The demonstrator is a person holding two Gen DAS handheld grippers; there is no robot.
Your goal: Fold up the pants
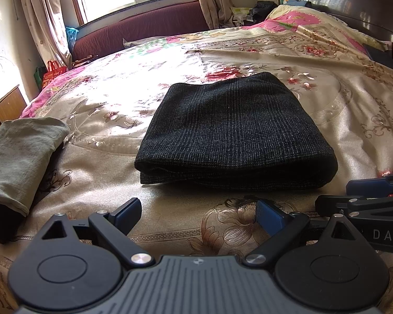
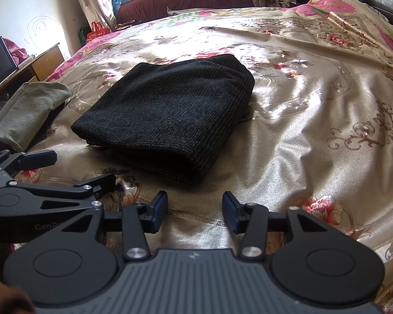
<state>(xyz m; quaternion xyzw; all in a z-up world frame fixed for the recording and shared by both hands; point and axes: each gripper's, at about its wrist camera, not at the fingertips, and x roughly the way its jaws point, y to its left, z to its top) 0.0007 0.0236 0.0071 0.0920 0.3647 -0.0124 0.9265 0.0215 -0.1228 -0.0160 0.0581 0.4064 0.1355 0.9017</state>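
Grey-green cloth [image 1: 21,157] on floral bedspread [image 1: 353,120]

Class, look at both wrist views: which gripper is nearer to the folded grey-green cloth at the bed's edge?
Left. The left gripper sits open, the grey-green cloth just off its left side. The right gripper, also open, lies beyond the left one, farther from the cloth.

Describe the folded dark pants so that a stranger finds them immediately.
On the floral bedspread, look at the middle, just beyond both open grippers. The dark pants lie there as a thick, near-black checked rectangle, unlike the grey-green cloth at the left edge.
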